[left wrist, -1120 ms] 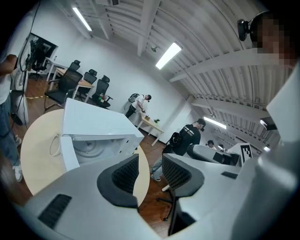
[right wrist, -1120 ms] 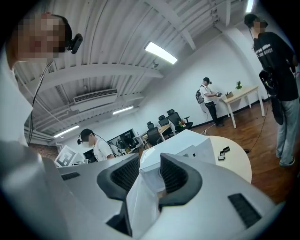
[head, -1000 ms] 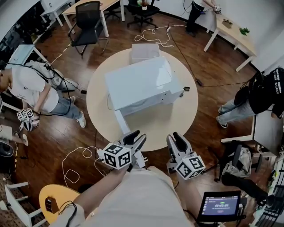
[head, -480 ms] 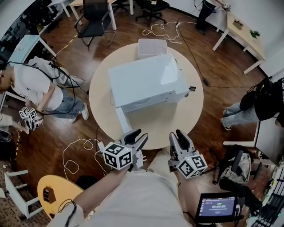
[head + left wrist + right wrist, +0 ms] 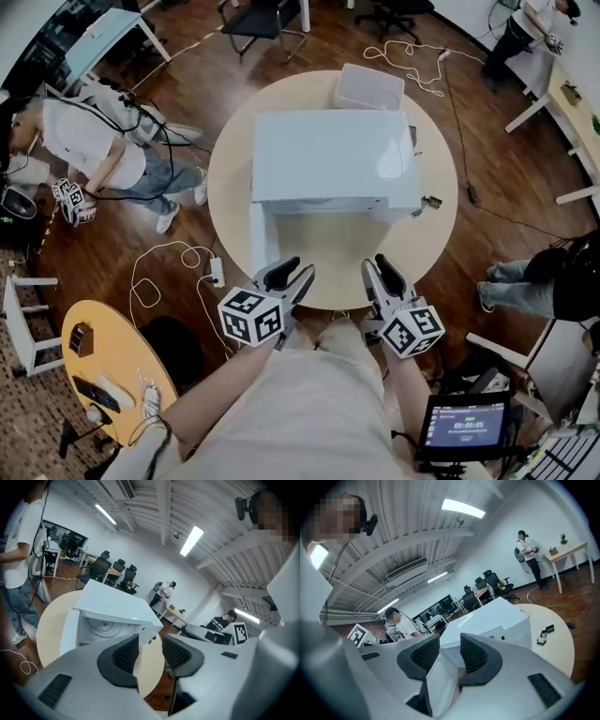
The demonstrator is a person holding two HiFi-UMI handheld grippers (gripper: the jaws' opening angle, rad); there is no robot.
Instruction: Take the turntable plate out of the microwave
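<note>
A white microwave (image 5: 333,159) stands on the round table (image 5: 422,244), its door (image 5: 259,239) swung open toward me at the left. The head view hides the cavity. In the left gripper view the door (image 5: 69,632) stands open and the round turntable plate (image 5: 100,626) lies inside the microwave (image 5: 117,604). My left gripper (image 5: 291,275) hovers at the table's near edge, open and empty, just short of the door's end. My right gripper (image 5: 382,272) is beside it, open, nothing between its pads. Both point at the microwave (image 5: 487,616).
A white bin (image 5: 369,86) sits on the table behind the microwave, and a small dark plug (image 5: 431,202) lies at its right. On the floor are cables and a power strip (image 5: 217,272). A yellow side table (image 5: 103,366) stands at lower left. People stand around.
The microwave's front has turned to face me more squarely and has shifted right in the head view. Both grippers stay open over the table's near edge, now nearer the door's end.
</note>
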